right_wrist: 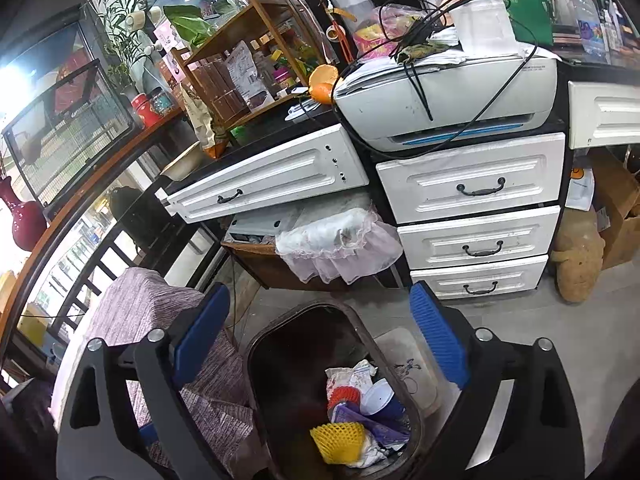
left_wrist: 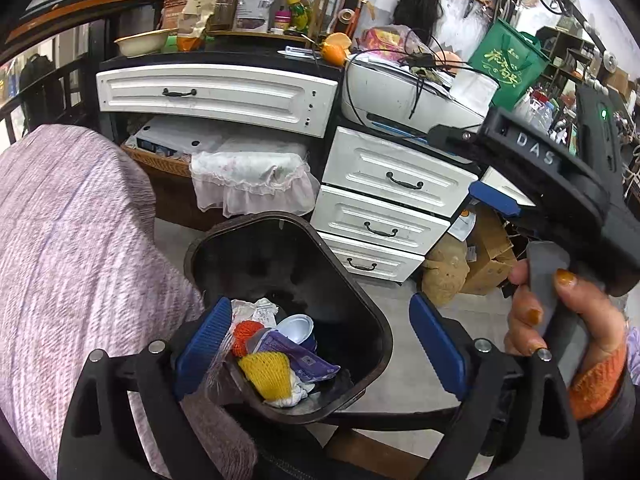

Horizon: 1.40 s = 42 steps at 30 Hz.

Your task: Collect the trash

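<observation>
1. Dark brown plastic, the trash bin (left_wrist: 360,344) stands on the grey tiled floor (right_wrist: 540,320) right below both of your grippers, beside a chair draped in mauve knitted cloth (left_wrist: 72,248).
2. Your left gripper (left_wrist: 320,344) hovers over the bin's near corner; its blue ribbed fingers (left_wrist: 204,340) stand wide apart and grip nothing, with the trash showing in the gap between them.
3. Your right gripper (right_wrist: 320,340) points down into the same bin, its fingers (right_wrist: 438,336) also spread wide and empty. In the left wrist view your right hand (left_wrist: 560,320) wraps the grey handle, at the right edge.
4. The trash lies in a heap at the near end of the bin: a yellow foam net (right_wrist: 338,442), an orange foam net (right_wrist: 342,396), a purple wrapper (left_wrist: 300,356), a white lid (right_wrist: 378,398) and crumpled white paper (left_wrist: 252,308).
5. Behind the bin stands a white drawer unit (right_wrist: 480,216) with a printer (right_wrist: 444,96) on top; a lace-trimmed cloth (right_wrist: 336,244) hangs to the unit's left.
</observation>
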Each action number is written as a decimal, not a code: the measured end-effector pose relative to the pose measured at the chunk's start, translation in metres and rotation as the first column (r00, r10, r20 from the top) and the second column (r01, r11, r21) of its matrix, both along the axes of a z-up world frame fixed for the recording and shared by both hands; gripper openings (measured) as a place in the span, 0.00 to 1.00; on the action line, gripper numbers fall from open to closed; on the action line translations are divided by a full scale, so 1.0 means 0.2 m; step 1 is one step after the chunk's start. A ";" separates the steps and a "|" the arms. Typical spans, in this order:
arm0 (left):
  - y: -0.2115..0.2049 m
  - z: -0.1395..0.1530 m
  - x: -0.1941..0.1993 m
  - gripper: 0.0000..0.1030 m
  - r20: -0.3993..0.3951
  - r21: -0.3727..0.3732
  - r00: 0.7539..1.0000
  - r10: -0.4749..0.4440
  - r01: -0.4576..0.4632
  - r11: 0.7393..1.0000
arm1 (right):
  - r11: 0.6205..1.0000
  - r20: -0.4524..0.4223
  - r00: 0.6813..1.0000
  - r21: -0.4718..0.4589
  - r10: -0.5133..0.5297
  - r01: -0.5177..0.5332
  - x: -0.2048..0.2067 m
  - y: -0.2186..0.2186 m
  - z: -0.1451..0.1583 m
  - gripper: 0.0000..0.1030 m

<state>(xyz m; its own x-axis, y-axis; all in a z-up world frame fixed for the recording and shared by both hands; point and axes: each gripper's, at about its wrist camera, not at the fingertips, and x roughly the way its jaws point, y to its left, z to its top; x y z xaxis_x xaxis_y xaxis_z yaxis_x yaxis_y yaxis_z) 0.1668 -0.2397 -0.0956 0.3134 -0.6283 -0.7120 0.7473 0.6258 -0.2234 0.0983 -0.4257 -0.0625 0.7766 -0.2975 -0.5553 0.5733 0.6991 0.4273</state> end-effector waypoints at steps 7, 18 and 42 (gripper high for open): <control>0.17 0.11 -0.02 0.93 0.018 -0.054 0.997 0.078 -0.077 0.996 | 0.996 -0.002 0.998 -0.061 0.062 -0.062 0.03 0.09 0.04 0.92; 0.45 0.24 -0.06 0.95 0.120 -0.072 0.954 0.274 -0.267 0.961 | 0.936 -0.007 0.995 -0.337 0.104 -0.101 0.02 0.40 0.20 0.95; 1.10 0.42 -0.43 0.95 0.338 -0.181 0.730 0.594 -0.569 0.802 | 0.824 -0.009 0.921 -0.443 0.390 -0.353 -0.27 1.07 0.28 0.95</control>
<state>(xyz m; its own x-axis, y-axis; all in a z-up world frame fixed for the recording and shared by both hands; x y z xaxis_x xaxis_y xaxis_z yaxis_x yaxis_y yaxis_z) 0.0811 -0.0198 -0.0108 0.8561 -0.2750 -0.4376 0.2740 0.9594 -0.0668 0.0447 -0.2114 -0.0068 0.9121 -0.1705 -0.3728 0.2101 0.9753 0.0680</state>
